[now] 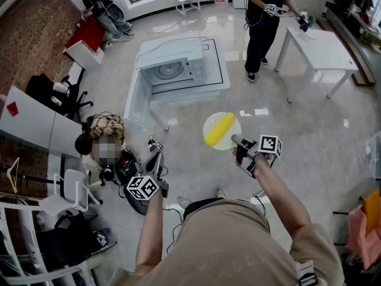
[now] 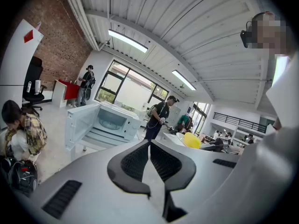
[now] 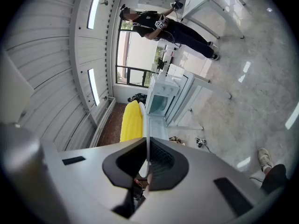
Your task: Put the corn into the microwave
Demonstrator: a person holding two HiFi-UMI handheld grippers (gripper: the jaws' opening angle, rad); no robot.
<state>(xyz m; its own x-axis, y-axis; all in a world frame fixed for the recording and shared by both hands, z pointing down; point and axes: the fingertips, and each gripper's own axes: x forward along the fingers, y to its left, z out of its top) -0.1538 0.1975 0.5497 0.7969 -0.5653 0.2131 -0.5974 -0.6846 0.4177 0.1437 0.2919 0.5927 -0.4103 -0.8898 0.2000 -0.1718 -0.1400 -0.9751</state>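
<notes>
A yellow corn cob (image 1: 219,130) lies on a round white plate (image 1: 233,123) held out over the floor. My right gripper (image 1: 237,140) is shut on the plate's near rim. In the right gripper view the plate's edge (image 3: 144,120) runs between the pads, with the corn (image 3: 130,121) on its left. The white microwave (image 1: 172,67) stands ahead on a low white table (image 1: 217,85), its door (image 1: 134,97) swung open to the left and the cavity showing. My left gripper (image 1: 156,155) is lower left, shut and empty (image 2: 149,146), and points toward the microwave (image 2: 110,120).
A person in a plaid shirt (image 1: 105,128) crouches on the floor at the left beside bags and white chairs (image 1: 68,192). Another person in black (image 1: 262,16) stands beyond the microwave by a white table (image 1: 321,46). A third person (image 1: 98,5) is at the far left.
</notes>
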